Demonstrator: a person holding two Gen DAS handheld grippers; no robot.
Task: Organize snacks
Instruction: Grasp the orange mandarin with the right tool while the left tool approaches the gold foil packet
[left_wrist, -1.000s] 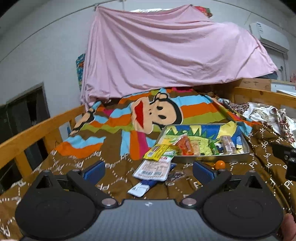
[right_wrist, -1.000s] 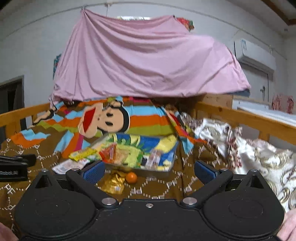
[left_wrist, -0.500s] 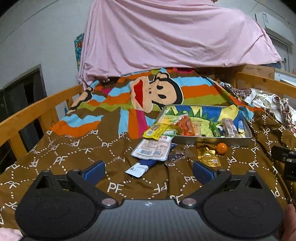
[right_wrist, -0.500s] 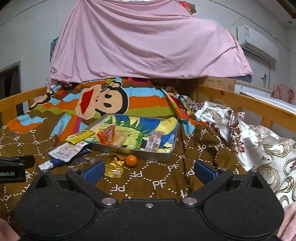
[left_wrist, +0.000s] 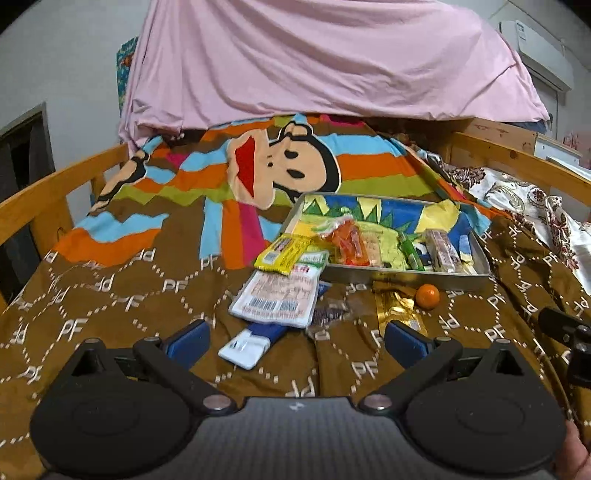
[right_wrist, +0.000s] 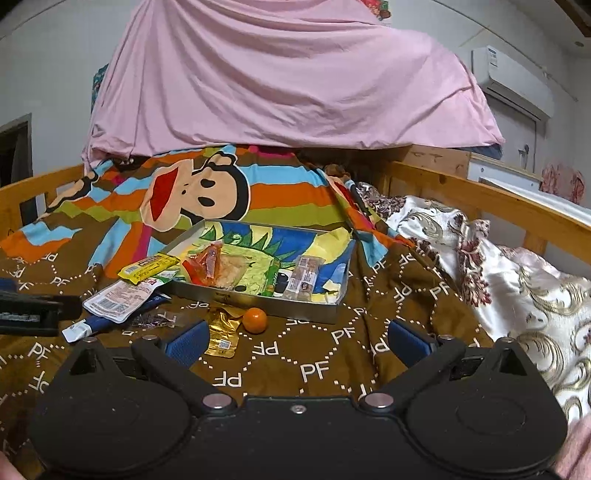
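A metal tray with a cartoon lining sits on the bed and holds several snack packets. A yellow packet leans on its near left corner. In front lie a white barcoded packet, a blue-and-white tube, a small dark wrapper, a gold packet and a small orange. My left gripper is open and empty, just short of the tube. My right gripper is open and empty, near the gold packet and orange.
The bed is covered by a brown "PF" quilt and a striped monkey blanket. Wooden rails run along both sides. A pink sheet hangs behind. A floral quilt lies at right.
Both grippers have tilted down and moved forward toward the snacks, which now sit larger and lower in both views. Both stay open. No snack has moved.
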